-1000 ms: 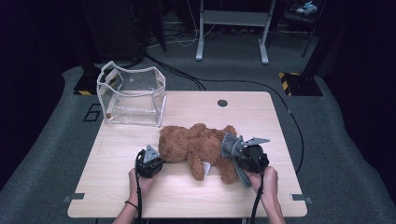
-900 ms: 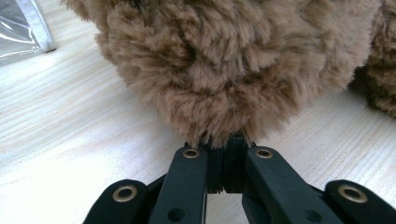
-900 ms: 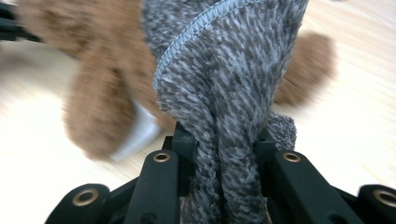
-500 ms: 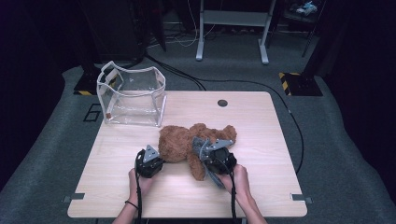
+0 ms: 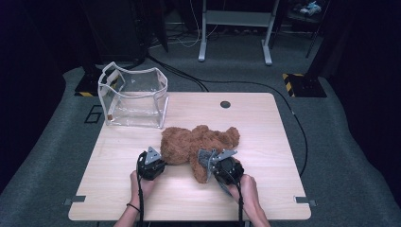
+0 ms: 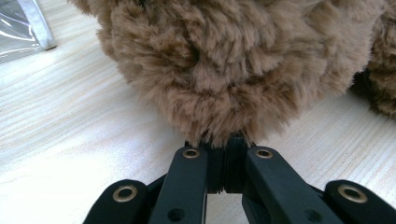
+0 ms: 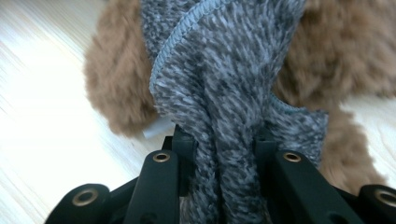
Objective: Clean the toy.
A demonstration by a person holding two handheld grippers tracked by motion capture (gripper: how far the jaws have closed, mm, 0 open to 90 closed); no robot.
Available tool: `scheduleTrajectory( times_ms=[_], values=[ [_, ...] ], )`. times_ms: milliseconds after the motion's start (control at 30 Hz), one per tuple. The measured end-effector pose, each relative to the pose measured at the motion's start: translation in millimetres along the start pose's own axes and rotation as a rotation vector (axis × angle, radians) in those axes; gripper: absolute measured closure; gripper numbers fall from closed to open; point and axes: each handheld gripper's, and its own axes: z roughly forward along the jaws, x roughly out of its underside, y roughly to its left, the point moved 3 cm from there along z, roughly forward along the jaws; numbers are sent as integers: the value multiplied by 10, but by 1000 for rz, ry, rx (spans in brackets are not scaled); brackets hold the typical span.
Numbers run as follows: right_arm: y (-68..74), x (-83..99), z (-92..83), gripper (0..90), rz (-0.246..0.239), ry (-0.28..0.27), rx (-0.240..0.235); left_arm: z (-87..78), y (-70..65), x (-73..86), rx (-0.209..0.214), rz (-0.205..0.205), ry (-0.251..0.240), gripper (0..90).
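Plush teddy bear (image 5: 198, 144), soft and light: left gripper (image 6: 224, 154) pinches fur, right gripper (image 7: 224, 154) clamps its grey knit garment (image 7: 224, 84).

My left gripper (image 6: 223, 175) has matt black plastic jaws with brass-coloured rivets. The teddy bear (image 6: 233, 60) is shaggy brown plush, its garment (image 7: 224, 93) a rough grey knit. Upper left, the clear bag (image 5: 135, 97) looks glossy; the table (image 5: 265, 118) is pale matt wood.
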Motion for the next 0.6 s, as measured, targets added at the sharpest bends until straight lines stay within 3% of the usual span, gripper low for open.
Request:
scheduleTrajectory(
  times_ms=[233, 433, 600],
  values=[
    [-62, 162, -73, 718, 34, 30, 52, -6, 3, 0, 5, -3, 3, 890],
    [-236, 355, -223, 718, 71, 38, 112, -1, -1, 1, 2, -2, -3, 890],
    [-221, 306, -363, 718, 98, -35, 90, -7, -1, 0, 7, 2, 4, 890]
  ],
)
